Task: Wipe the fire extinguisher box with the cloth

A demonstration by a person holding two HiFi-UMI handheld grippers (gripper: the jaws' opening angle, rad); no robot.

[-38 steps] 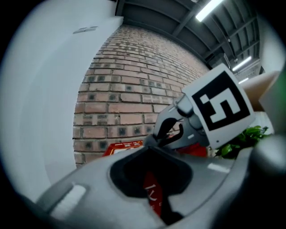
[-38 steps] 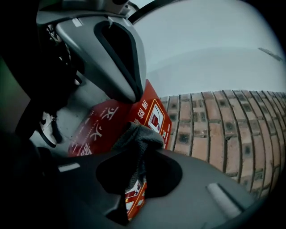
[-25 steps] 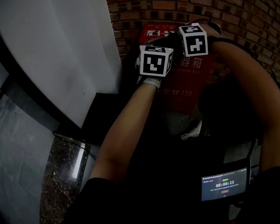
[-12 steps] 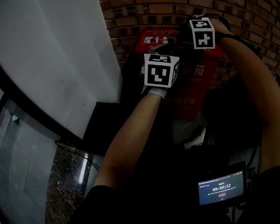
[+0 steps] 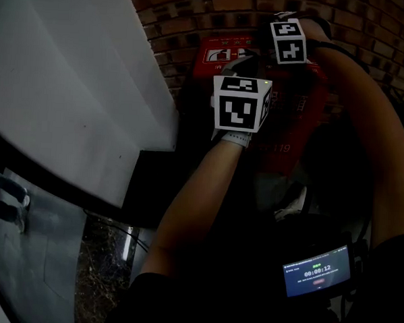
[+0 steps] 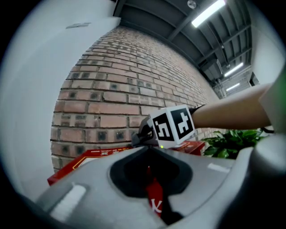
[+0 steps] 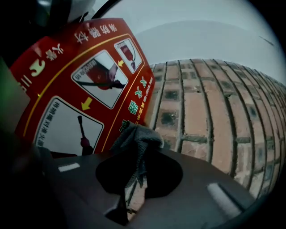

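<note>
Right gripper view gives us the clearest read: the right gripper [image 7: 132, 179] has its jaws pinched tight on a grey cloth [image 7: 136, 136]. The cloth's bunched free end sticks out ahead of the tips at the far edge of the red box [image 7: 76, 71], just where the panel of instruction pictures meets the brick wall [image 7: 205, 112]. Whether the cloth presses on the box or only brushes it we cannot tell. Left gripper view shows the left gripper [image 6: 152, 179] with its jaws drawn almost together, leaving a thin slit with nothing clamped in it. The red seen through the slit is, we judge, the box beyond. Compared with a second ago in the head view, the right gripper's marker cube [image 5: 289, 42] has climbed toward the top of the box. The left one's cube [image 5: 241, 104] has dropped lower over the red front and drifted a little to the right, so the two now stand further apart. We take this to mean the cloth has been carried up to the top edge and a wiping stroke there is starting or under way, with the left gripper only hovering by the front. Most of the front face, as far as we can judge, is not yet wiped.
</note>
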